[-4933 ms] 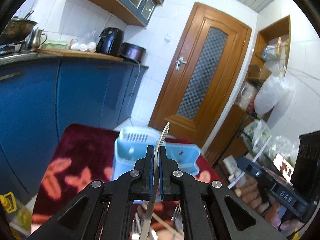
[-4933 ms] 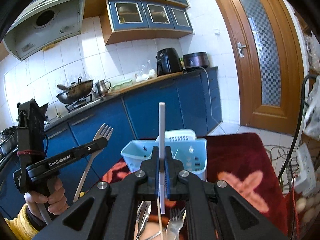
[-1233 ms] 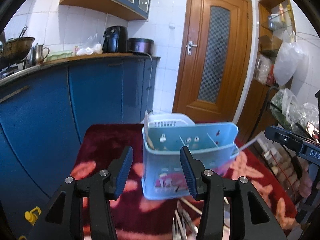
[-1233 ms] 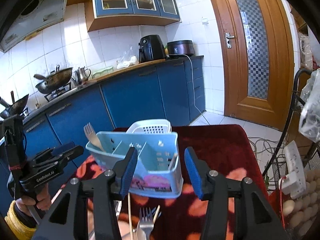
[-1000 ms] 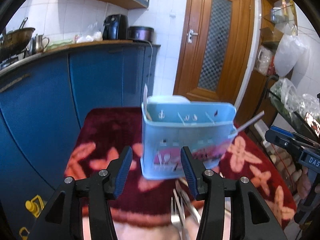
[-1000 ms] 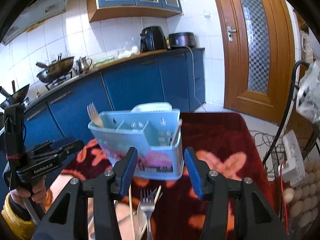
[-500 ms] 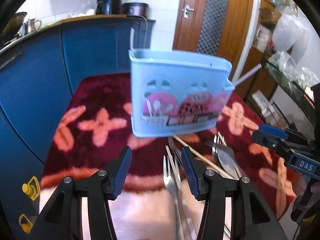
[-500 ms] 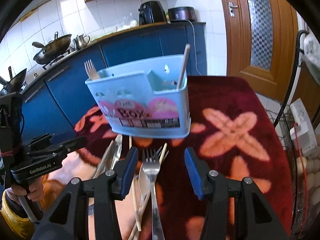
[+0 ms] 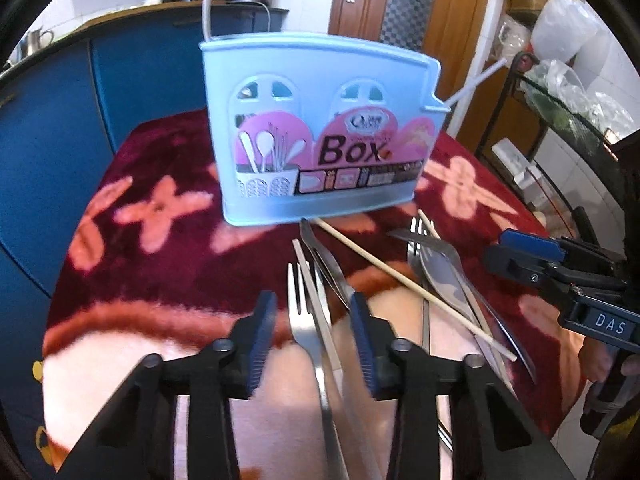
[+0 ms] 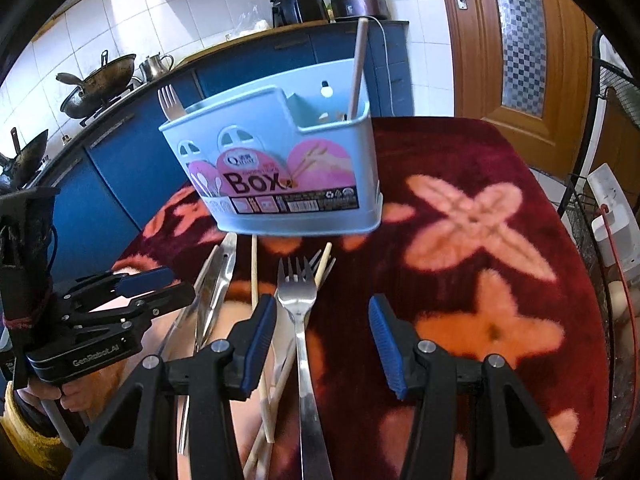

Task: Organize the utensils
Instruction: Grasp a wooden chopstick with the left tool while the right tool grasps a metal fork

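left tool (image 9: 313,326): fingers apart, above a fork (image 9: 301,312) on the patterned desk (image 9: 160,248); blue utensil box (image 9: 316,136) behind; chopstick (image 9: 400,276) and spoon (image 9: 444,276) to the right.

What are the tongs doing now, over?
Left tongs open, empty, over a fork. Right tongs open, empty, over another fork. Blue box upright, one fork, one chopstick inside. Loose chopsticks crossing the pile.

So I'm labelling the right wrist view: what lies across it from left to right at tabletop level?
Left gripper → knives → single chopstick → fork → bare patch of red floral cloth → white power strip at the far right.
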`<state>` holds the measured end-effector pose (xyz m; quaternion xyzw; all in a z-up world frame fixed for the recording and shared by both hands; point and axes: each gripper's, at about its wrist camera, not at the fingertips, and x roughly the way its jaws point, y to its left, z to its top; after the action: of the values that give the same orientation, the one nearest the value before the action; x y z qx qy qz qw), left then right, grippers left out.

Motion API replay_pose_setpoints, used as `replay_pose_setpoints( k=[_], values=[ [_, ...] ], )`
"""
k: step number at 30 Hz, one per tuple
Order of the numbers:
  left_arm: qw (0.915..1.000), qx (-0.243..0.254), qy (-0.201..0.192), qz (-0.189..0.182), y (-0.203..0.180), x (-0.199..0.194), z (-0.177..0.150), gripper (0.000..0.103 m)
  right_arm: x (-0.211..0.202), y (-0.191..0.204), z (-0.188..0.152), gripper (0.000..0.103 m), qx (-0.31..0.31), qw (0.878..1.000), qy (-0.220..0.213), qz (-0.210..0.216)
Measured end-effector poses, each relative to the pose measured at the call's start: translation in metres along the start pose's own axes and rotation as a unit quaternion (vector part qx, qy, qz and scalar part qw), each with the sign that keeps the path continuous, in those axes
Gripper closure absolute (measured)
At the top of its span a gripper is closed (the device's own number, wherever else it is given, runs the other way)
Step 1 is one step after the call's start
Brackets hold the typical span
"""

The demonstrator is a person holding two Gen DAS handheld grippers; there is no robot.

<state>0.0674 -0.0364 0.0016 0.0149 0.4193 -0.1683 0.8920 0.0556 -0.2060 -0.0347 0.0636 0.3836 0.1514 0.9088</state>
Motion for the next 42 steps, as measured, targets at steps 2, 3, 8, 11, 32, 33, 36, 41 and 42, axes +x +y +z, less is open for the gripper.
replay_pose_setpoints(
  k=[2, 3, 8, 11, 32, 33, 36, 41, 42],
  values=[
    [0.9999, -0.002, 0.008, -0.007, -0.001, 0.005, 0.0, 0.083, 0.002, 0.0, -0.001, 0.052, -0.002, 1.0, 0.004, 0.001],
    [0.9999, -0.004, 0.012, -0.01, 0.0, 0.007, -0.001, 0.087, 0.002, 0.0, -0.002, 0.053, -0.003, 1.0, 0.005, 0.002],
    [0.9993, -0.013, 0.026, -0.022, 0.001, 0.017, 0.0, 0.093, 0.004, 0.001, -0.004, 0.054, -0.008, 1.0, 0.009, 0.004],
    [0.999, -0.022, 0.027, -0.028, 0.004, 0.019, 0.001, 0.094, 0.006, 0.001, -0.003, 0.054, -0.009, 1.0, 0.013, 0.005],
    [0.9942, -0.084, -0.024, -0.064, 0.037, -0.01, 0.001, 0.099, 0.038, 0.027, 0.01, 0.076, -0.06, 0.997, 0.044, -0.019],
    [0.9939, -0.084, -0.027, -0.065, 0.037, -0.012, 0.001, 0.099, 0.038, 0.027, 0.01, 0.076, -0.058, 0.997, 0.043, -0.015],
    [0.993, -0.086, -0.039, -0.071, 0.038, -0.018, 0.002, 0.099, 0.034, 0.023, 0.01, 0.076, -0.047, 0.998, 0.039, -0.006],
    [0.9912, -0.092, -0.057, -0.077, 0.039, -0.026, 0.004, 0.099, 0.019, 0.019, 0.01, 0.076, -0.03, 0.999, 0.013, 0.009],
    [0.9909, -0.093, -0.06, -0.078, 0.04, -0.027, 0.004, 0.099, 0.015, 0.019, 0.01, 0.076, -0.027, 1.0, 0.005, 0.012]
  ],
)
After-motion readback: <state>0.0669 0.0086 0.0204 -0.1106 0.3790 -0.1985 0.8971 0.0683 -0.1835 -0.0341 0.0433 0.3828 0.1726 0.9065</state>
